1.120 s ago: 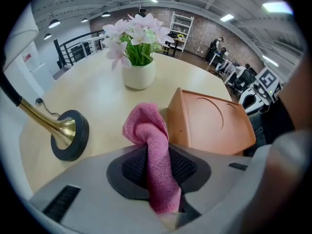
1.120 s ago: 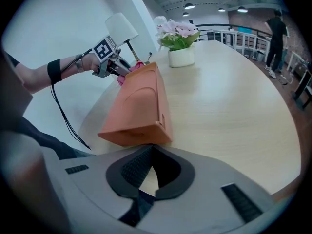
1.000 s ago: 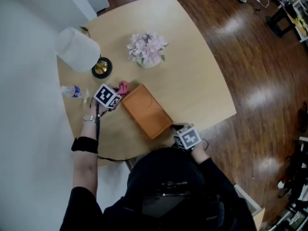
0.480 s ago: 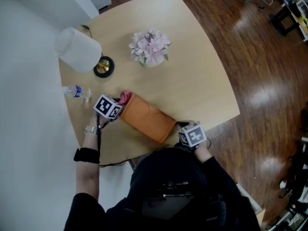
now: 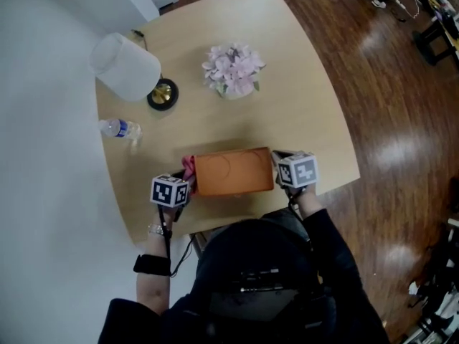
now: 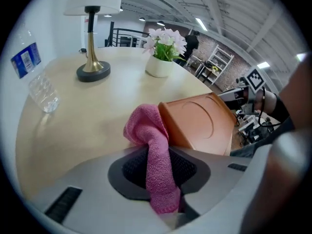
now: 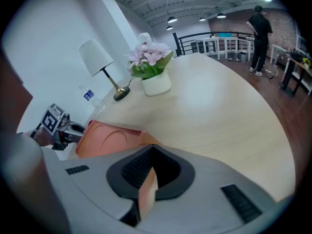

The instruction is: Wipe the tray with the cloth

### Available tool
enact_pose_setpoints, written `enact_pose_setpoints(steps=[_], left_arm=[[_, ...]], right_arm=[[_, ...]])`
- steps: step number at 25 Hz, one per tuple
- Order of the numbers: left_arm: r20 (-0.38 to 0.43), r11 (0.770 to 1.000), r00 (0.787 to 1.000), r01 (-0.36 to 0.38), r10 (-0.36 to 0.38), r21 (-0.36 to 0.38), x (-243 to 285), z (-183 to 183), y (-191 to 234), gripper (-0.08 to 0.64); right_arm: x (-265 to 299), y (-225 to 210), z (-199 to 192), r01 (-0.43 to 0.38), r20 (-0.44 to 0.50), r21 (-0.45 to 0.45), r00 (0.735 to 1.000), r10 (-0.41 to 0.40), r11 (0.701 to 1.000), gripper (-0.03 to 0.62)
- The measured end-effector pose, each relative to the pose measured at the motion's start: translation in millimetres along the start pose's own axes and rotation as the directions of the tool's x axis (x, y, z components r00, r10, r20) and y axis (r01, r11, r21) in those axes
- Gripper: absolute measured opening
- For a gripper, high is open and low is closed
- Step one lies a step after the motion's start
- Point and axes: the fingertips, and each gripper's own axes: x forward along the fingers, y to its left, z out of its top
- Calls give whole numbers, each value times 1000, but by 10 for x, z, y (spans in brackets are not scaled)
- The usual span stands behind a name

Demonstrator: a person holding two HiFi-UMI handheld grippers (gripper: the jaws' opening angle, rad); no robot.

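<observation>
Pinching the pink cloth (image 6: 146, 128) between its jaws, the left gripper (image 6: 159, 165) holds it just at the left end of the orange tray (image 5: 233, 171), which sits near the table's (image 5: 301, 99) front edge, right before the person. The cloth looks soft and light: it bunches above the jaws and droops below them, so it should fold under pressure and wipe best with the bunched end pushed flat against the tray. The right gripper (image 7: 148, 177) is clamped on the tray's thin rim at the opposite end. The tray appears stiff, smooth and fairly light, probably plastic, with a raised lip that gives the jaws a firm edge; a grip so close to one corner may let it swivel once the cloth presses down. From the gripper views the tray looks tilted, yet whether its underside rests on the table cannot be told. The person's head hides the table's near edge from above, and both grippers' tips vanish beneath their marker cubes there. Any dirt on the tray is too faint to see.
</observation>
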Motion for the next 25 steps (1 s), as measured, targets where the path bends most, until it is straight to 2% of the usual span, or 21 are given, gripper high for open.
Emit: enact_pose_setpoints(steps=[2, 5, 8, 15, 17, 19, 21, 23, 25], left_arm=[[19, 999, 999, -27, 28, -45, 17, -28, -111, 104], [44, 991, 996, -75, 80, -115, 16, -66, -177, 104], [55, 981, 995, -68, 80, -181, 20, -160, -252, 104], [100, 974, 993, -45, 69, -224, 38, -244, -345, 106], [120, 973, 990, -42, 71, -227, -21, -235, -331, 107], [140, 973, 986, -53, 86, -227, -112, -226, -302, 107], [167, 970, 981, -53, 95, -237, -207, -209, -266, 107], [193, 967, 976, -47, 97, -249, -268, -172, -221, 107], [214, 966, 972, -39, 96, -256, -279, -111, -171, 107]], right_arm=[[26, -95, 174, -5, 7, -17, 1000, 5, 1000, 0], [59, -140, 336, -6, -7, -93, 1000, 5, 996, 0], [80, -146, 371, 0, -4, -127, 1000, -1, 992, 0], [95, -181, 358, -2, -9, -144, 1000, 1, 990, 5], [42, -212, 350, 37, 7, -162, 999, -36, 986, 6], [-95, -170, 366, 92, 52, -221, 995, -82, 971, 6], [-242, 34, 342, 109, 90, -304, 992, -86, 946, 6], [-330, 315, 261, 97, 103, -388, 993, -61, 917, 6], [-309, 605, 93, 37, 67, -444, 998, -8, 895, 6]])
